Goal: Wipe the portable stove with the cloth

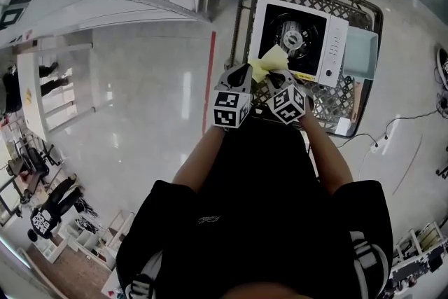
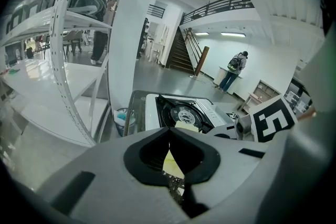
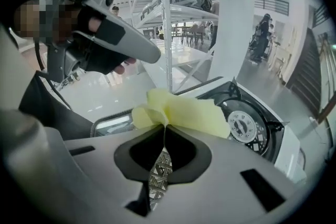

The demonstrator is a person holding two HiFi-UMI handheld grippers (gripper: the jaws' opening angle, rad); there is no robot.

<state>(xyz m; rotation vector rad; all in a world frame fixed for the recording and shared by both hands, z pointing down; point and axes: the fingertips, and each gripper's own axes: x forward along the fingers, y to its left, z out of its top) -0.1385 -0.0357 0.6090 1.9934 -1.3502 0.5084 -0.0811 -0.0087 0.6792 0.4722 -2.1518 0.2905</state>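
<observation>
Right hand-held gripper point(image 3: 164, 126): clenched on the cloth point(image 3: 184, 110)
Left hand-held gripper point(image 2: 169, 131): closed, empty
Stove point(image 3: 247, 123): just ahead, beneath the cloth
Risk: the thin pinch could slip when the cloth is dragged

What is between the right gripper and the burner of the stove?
The cloth, pinched in the right gripper, lies between it and the burner; the right gripper view shows this best.

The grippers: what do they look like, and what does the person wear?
The left gripper and the right gripper have grey bodies with black jaw pads. Each carries a cube of black-and-white square markers. The person wears a black short-sleeved top.
</observation>
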